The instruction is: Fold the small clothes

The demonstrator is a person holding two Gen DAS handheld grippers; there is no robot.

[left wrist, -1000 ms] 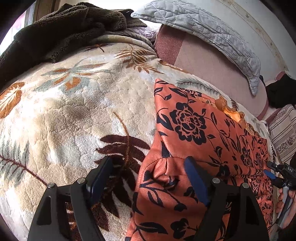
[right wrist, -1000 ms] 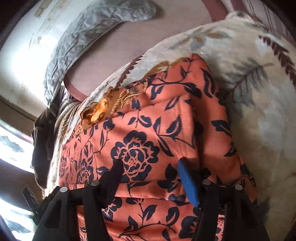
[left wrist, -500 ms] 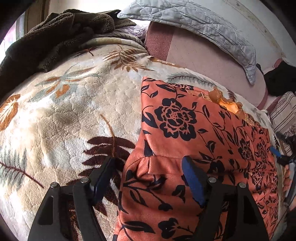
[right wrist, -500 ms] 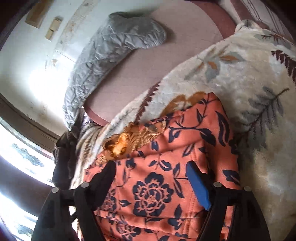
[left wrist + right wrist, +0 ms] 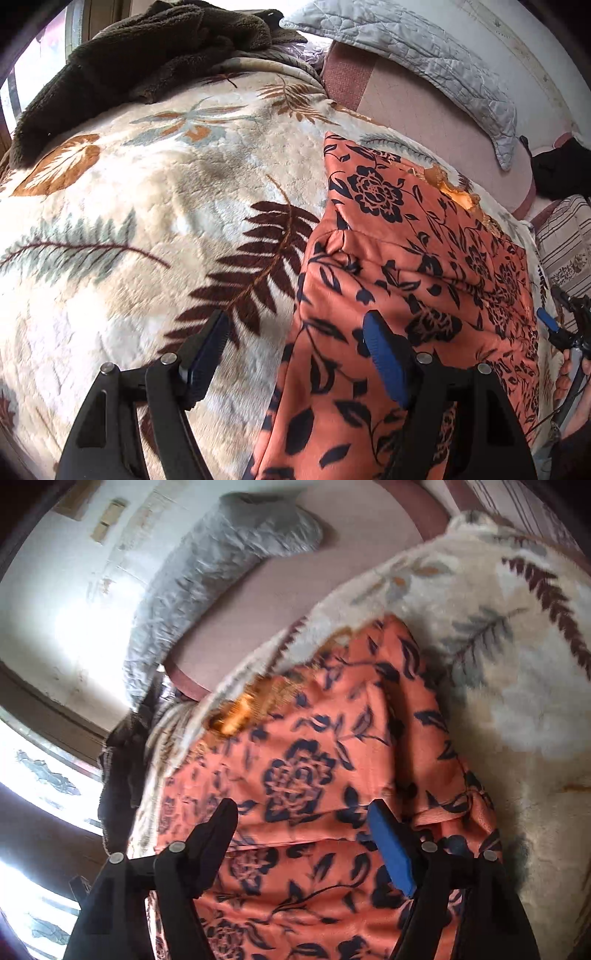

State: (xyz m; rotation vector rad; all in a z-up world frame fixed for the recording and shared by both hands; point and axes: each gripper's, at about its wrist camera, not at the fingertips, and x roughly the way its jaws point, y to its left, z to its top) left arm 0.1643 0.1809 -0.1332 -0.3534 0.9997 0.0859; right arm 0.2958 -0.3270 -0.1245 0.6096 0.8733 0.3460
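Note:
An orange garment with a dark floral print (image 5: pixel 402 266) lies spread on a cream leaf-patterned blanket (image 5: pixel 155 206); its near part is folded over the far part. It also shows in the right wrist view (image 5: pixel 314 775). My left gripper (image 5: pixel 295 343) is open over the garment's left edge, one finger above the blanket, the other above the cloth. My right gripper (image 5: pixel 303 830) is open over the garment near its fold line, holding nothing. The right gripper also shows in the left wrist view at the far right (image 5: pixel 557 328).
A dark brown fleece (image 5: pixel 140 55) is piled at the blanket's far left. A grey quilted pillow (image 5: pixel 413 48) rests on a pink bolster (image 5: pixel 424 110) against the wall. A striped cushion (image 5: pixel 565 243) lies at the right. Windows (image 5: pixel 40 775) show left in the right wrist view.
Both grippers have drawn back and lifted from the garment, staying open. The right wrist view has tilted up toward the wall and pillow. The garment lies as before.

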